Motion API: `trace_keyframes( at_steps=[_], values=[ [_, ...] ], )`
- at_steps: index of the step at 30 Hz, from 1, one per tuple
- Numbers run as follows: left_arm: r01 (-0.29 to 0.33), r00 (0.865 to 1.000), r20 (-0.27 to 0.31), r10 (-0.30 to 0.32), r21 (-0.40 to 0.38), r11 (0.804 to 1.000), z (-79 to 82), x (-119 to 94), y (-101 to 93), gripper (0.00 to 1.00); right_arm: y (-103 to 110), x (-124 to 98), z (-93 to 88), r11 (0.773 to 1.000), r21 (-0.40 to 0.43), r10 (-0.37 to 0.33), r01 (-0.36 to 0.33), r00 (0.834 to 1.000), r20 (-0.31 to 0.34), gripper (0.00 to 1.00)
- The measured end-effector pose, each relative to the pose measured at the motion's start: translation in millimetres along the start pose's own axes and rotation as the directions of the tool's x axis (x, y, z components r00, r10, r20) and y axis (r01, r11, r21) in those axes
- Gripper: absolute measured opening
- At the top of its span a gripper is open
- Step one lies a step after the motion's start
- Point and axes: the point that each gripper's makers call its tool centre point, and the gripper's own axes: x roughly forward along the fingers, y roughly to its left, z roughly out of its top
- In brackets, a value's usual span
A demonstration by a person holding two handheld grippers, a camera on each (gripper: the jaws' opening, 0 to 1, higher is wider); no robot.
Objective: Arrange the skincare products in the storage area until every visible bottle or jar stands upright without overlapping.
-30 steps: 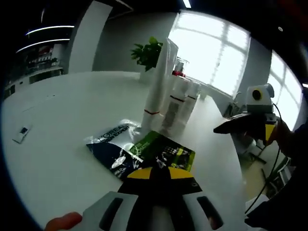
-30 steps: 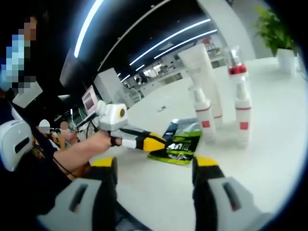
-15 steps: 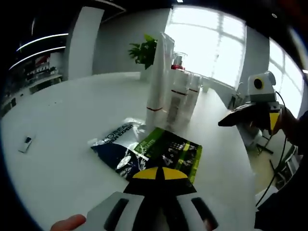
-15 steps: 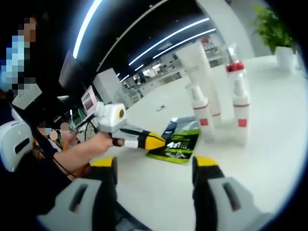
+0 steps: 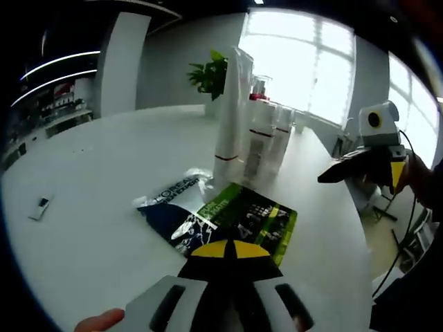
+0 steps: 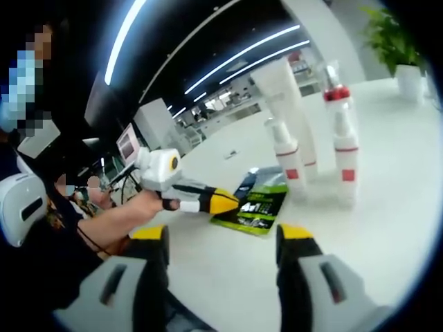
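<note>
White table (image 5: 104,207) in bright office

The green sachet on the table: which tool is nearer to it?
Left. The left tool sits shut just before the green sachet; the right tool, open, hangs farther back.

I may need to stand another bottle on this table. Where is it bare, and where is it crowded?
Bare: the white table left of the sachets, out to a small item, and the stretch toward the plant. Crowded: the upright tube and bottles standing close together just behind the sachets.
</note>
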Motion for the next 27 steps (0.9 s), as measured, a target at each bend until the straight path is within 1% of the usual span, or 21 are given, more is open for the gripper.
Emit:
trace_keyframes(
  at_steps=[16, 17, 20, 27],
  values=[
    [0.006, 1.000, -0.009, -0.006, 0.000, 1.000, -0.5, -0.3, -1.6, 0.00, 1.7, 1.6, 1.4, 1.000, -0.005, 0.003, -0.003, 1.000, -0.004, 0.63],
    [0.002, 1.000, -0.004, -0.002, -0.013, 1.000, 0.6, -1.6, -0.3, 0.00, 1.7, 1.5, 1.7, 1.000, -0.007, 0.001, -0.001, 1.000, -0.004, 0.63],
    [0.017, 1.000, 0.023, -0.016, -0.038, 0.999, 6.0, -5.6, -1.3, 0.00, 1.6, 0.8, 2.5, 1.000, -0.008, -0.001, 0.001, 1.000, -0.002, 0.63],
    [0.013, 0.999, 0.050, -0.012, -0.028, 1.000, 11.0, -11.5, -0.5, 0.03, 3.4, 1.7, 1.4, 1.000, -0.007, -0.003, 0.003, 1.000, -0.005, 0.63]
  ],
)
